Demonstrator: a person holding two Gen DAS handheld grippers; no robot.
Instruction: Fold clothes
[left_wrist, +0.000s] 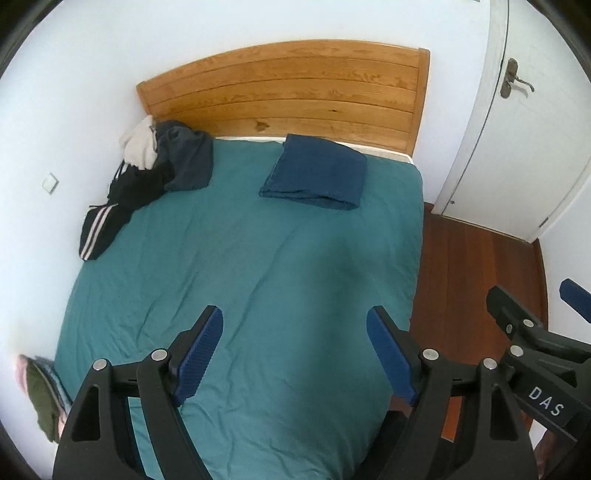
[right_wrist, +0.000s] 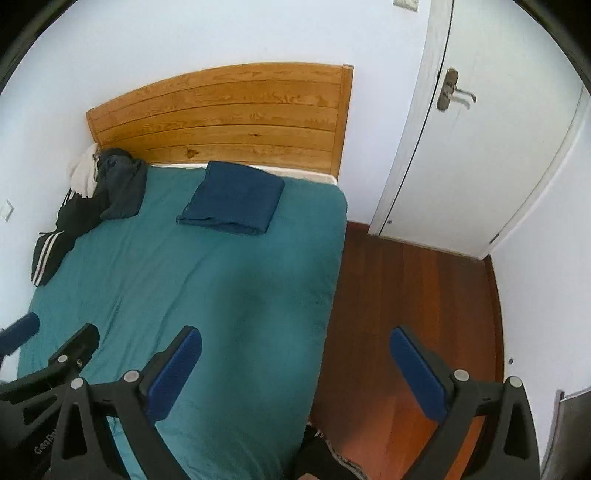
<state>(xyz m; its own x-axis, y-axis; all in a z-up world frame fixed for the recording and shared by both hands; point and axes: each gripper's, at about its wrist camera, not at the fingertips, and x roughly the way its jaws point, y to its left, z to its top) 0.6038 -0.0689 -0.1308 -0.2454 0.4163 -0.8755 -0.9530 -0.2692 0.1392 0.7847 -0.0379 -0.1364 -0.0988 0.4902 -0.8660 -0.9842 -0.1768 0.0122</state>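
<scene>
A heap of unfolded clothes (left_wrist: 155, 170), black with white stripes, grey and white, lies at the far left corner of the teal bed (left_wrist: 240, 277); it also shows in the right wrist view (right_wrist: 92, 195). A folded dark blue garment (left_wrist: 314, 171) lies near the headboard, seen too in the right wrist view (right_wrist: 232, 197). My left gripper (left_wrist: 295, 321) is open and empty, high above the bed's near half. My right gripper (right_wrist: 295, 339) is open and empty, above the bed's right edge (right_wrist: 332, 295).
A wooden headboard (left_wrist: 288, 92) backs the bed. A white door (right_wrist: 480, 155) and red wood floor (right_wrist: 406, 288) lie to the right. A small stack of clothes (left_wrist: 40, 391) sits low at the left by the wall.
</scene>
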